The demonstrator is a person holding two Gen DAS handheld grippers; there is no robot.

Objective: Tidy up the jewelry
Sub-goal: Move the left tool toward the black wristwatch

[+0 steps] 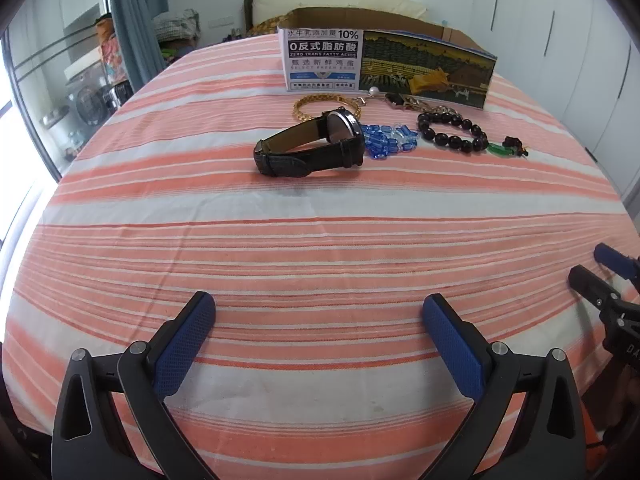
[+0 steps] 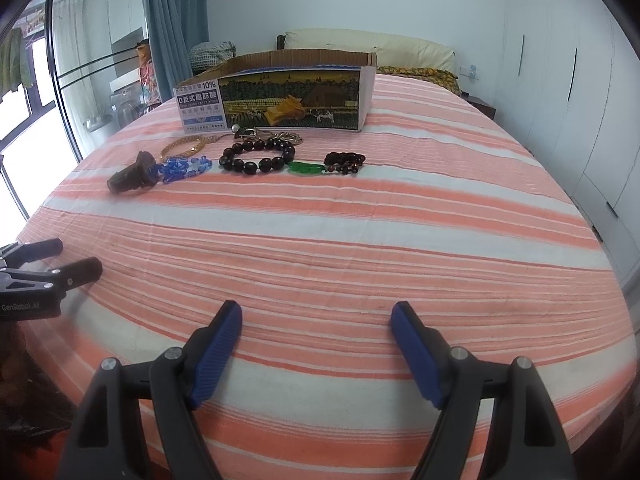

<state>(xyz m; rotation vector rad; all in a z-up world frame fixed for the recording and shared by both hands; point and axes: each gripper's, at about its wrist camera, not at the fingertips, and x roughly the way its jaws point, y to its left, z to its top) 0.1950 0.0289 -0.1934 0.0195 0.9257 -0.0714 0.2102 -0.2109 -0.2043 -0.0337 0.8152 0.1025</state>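
Jewelry lies in a row on the striped bed in front of an open cardboard box (image 1: 384,64) (image 2: 280,96). A black leather watch (image 1: 312,144) (image 2: 132,176) is at the left, then a blue bead bracelet (image 1: 388,140) (image 2: 182,168), a gold chain (image 1: 320,102) (image 2: 188,144), a dark bead bracelet (image 1: 452,130) (image 2: 256,156) with a green pendant (image 2: 306,168), and a small metal piece with a pearl (image 1: 396,100). My left gripper (image 1: 320,312) and right gripper (image 2: 316,316) are both open and empty, well short of the jewelry.
The bed's orange and white striped cover (image 1: 320,240) fills both views. Pillows (image 2: 372,46) lie behind the box. A glass door and curtain (image 1: 132,20) are at the left, white wardrobes (image 2: 580,100) at the right. The right gripper's fingers show at the left wrist view's right edge (image 1: 600,280).
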